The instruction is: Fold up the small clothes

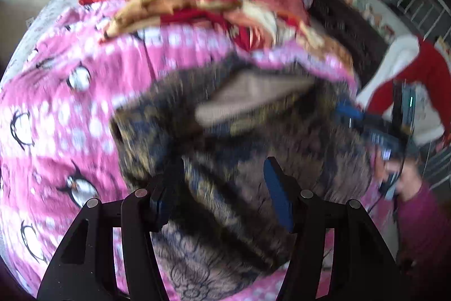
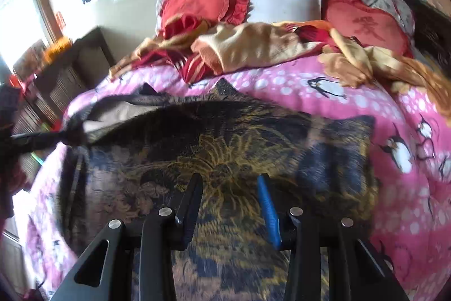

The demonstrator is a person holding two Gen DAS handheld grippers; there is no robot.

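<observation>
Your left hand-held gripper (image 1: 222,182) hangs spread over the dark patterned garment (image 2: 225,154), gripping nothing. The garment lies flat on the pink penguin blanket (image 2: 408,188), nearer you than the red cushions (image 2: 197,4). Your right hand-held gripper (image 2: 229,188) is spread above the garment's middle, empty too.

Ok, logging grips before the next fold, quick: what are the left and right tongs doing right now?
Left tongs: open, nothing held, over the dark patterned garment.
Right tongs: open, nothing held, over the same garment.
</observation>
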